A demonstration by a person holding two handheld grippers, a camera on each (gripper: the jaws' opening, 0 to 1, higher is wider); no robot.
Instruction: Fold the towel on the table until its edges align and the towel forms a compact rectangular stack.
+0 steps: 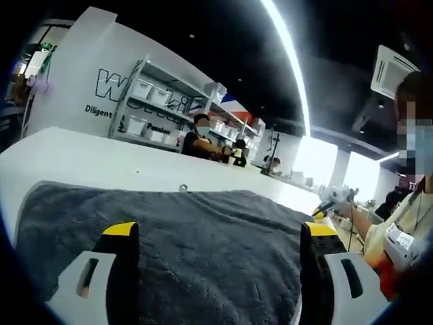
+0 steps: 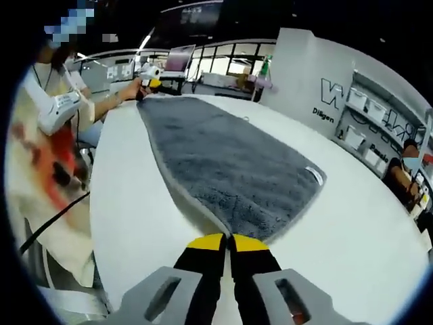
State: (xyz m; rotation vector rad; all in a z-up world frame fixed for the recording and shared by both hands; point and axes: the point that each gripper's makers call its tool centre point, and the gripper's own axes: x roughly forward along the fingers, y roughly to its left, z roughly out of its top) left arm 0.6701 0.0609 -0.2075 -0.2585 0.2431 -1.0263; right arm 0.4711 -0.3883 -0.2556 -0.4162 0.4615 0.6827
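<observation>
Two grippers work one grey towel spread flat on a white table

Left gripper view: the left gripper [image 1: 220, 233] has its yellow-tipped jaws spread wide, holding nothing, poised over the near part of the towel [image 1: 203, 230]; whether the tips touch the cloth I cannot tell. The towel lies across the table [image 1: 95, 159], its far edge running side to side, and the right gripper [image 1: 325, 206] shows at the far right corner, held by a person's hand. Right gripper view: the right gripper [image 2: 226, 242] has its jaws pressed together, pinching the nearest corner of the towel [image 2: 230, 159]. From there the towel's long axis runs away toward the left gripper [image 2: 150, 76] at the far end, a small white label [image 2: 314, 175] near its right edge
</observation>
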